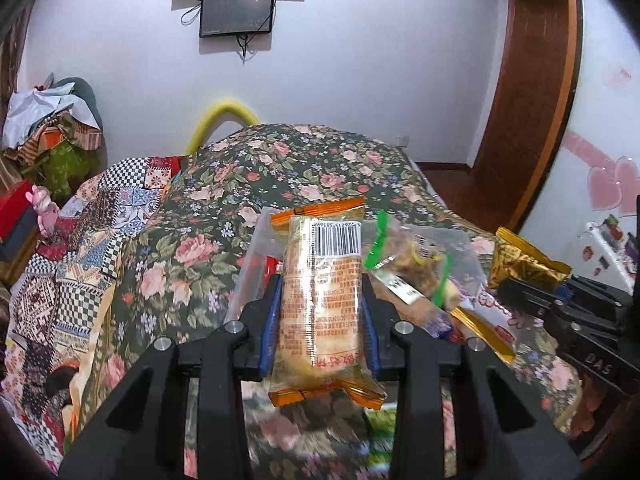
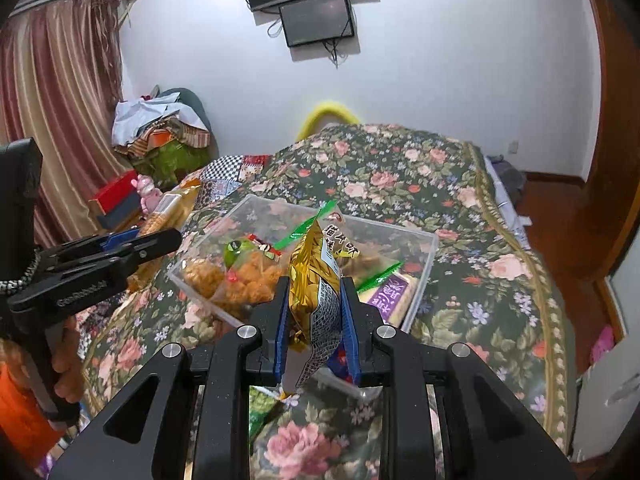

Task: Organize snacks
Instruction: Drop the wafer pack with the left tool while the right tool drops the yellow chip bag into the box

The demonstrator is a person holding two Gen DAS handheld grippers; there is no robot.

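Note:
My left gripper (image 1: 322, 312) is shut on an orange-edged clear snack packet (image 1: 320, 280) with a barcode, held above the floral bedspread beside a clear plastic box (image 1: 256, 256). My right gripper (image 2: 316, 312) is shut on a gold foil snack bag (image 2: 316, 280), held over the near edge of the same clear box (image 2: 420, 280). The box holds bags of fried snacks (image 2: 240, 276) with green seals and a purple packet (image 2: 390, 294). The left gripper with its packet (image 2: 168, 208) shows at the left of the right wrist view; the right gripper with the gold bag (image 1: 520, 264) shows at the right of the left wrist view.
The box sits on a bed with a floral cover (image 2: 400, 176) and a patchwork quilt (image 1: 100, 216). A green packet (image 2: 260, 412) lies on the bed under my right gripper. Clothes are piled (image 2: 160, 124) by the curtain. Wooden floor (image 2: 560, 216) lies to the right.

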